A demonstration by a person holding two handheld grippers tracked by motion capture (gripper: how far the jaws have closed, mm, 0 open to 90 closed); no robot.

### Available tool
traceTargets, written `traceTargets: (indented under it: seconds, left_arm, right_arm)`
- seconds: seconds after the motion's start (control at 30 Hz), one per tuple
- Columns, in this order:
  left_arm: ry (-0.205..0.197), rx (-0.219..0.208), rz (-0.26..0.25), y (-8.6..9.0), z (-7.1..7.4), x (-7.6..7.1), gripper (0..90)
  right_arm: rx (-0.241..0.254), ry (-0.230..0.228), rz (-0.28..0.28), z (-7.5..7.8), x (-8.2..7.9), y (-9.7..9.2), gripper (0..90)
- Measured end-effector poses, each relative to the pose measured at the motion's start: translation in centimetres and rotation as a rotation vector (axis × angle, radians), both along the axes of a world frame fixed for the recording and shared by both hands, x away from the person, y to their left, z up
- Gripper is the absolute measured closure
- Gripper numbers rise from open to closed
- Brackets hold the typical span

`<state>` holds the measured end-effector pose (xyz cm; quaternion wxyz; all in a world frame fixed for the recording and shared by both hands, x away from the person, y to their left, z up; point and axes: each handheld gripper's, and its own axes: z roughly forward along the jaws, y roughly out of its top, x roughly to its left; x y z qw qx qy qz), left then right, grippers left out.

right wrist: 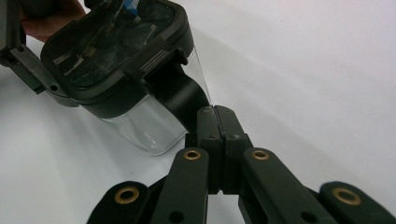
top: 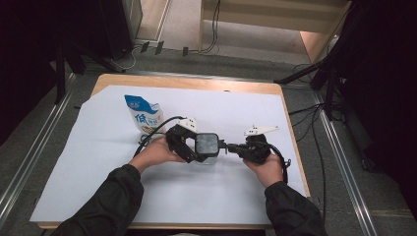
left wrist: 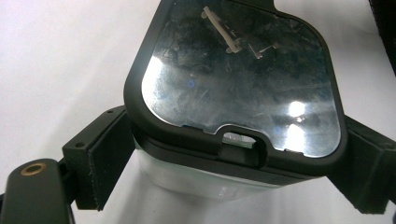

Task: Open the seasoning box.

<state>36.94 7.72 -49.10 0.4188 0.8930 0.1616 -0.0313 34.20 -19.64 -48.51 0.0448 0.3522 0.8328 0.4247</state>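
Observation:
A clear container [top: 206, 156] with a black lid and glossy top panel [left wrist: 243, 79] stands on the white sheet at the table's middle. My left gripper [top: 202, 150] reaches in from the left and is shut on it, with its pads [left wrist: 109, 158] pressed to opposite sides under the lid. My right gripper [top: 228, 146] comes from the right with its jaws shut together. Its tips [right wrist: 215, 115] rest against a black latch flap [right wrist: 180, 95] that hangs from the lid's edge. Whether they pinch any of the flap is unclear. A blue and white pouch [top: 143, 117] stands upright behind and to the left.
A white sheet [top: 98, 162] covers most of the wooden table [top: 290, 123]. Both forearms in dark sleeves enter from the bottom edge. Cables trail from each gripper. Dark stands and floor cables surround the table at the back and right.

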Motion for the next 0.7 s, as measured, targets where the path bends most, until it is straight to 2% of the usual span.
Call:
traceTargets:
  seconds: [0.1, 0.17, 0.3, 0.47, 0.7]
  left_arm:
    - [0.001, 0.003, -0.003, 0.01, 0.02, 0.04, 11.0]
    - [-0.023, 0.003, -0.007, 0.0, 0.09, -0.05, 11.4]
    - [-0.041, 0.018, -0.01, -0.02, 0.3, -0.17, 12.3]
    - [-0.037, 0.036, -0.013, -0.03, 0.51, -0.23, 12.4]
    - [-0.036, 0.025, -0.005, 0.02, 0.94, -0.36, 12.4]
  right_arm:
    - [-0.001, -0.001, -0.002, -0.1, 0.03, 0.02, 90.0]
    - [-0.002, -0.001, -0.006, -0.14, 0.05, 0.06, 90.0]
    - [-0.003, -0.004, -0.013, -0.1, 0.12, 0.11, 90.0]
    - [-0.002, -0.001, -0.012, -0.11, 0.12, 0.22, 90.0]
    - [-0.004, -0.004, -0.01, -0.1, 0.09, 0.27, 90.0]
